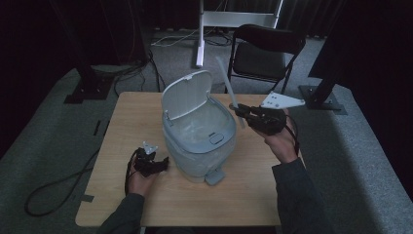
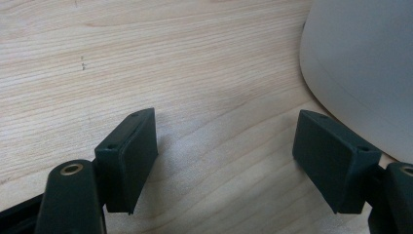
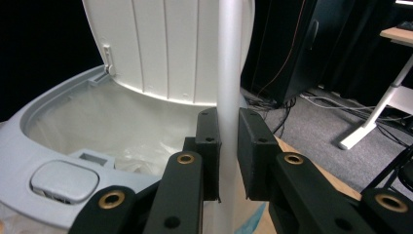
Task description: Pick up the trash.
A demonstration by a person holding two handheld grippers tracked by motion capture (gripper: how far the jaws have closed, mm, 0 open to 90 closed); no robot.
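While the pedal bin (image 1: 199,141) stands on the table (image 1: 126,117) with its lid (image 1: 187,95) raised, we hold a translucent white tube (image 3: 229,73) upright in the right tool (image 3: 229,146), both jaws clamped against it just beside the bin's right rim. We keep the left tool (image 2: 224,156) at the bin's lower left, low over the wood, jaws apart with nothing between them.

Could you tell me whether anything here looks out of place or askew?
Nothing is spilled or damaged. The bin stands with its lid up, and the right hand-held gripper holds a translucent tube beside its rim; the liner looks crumpled.
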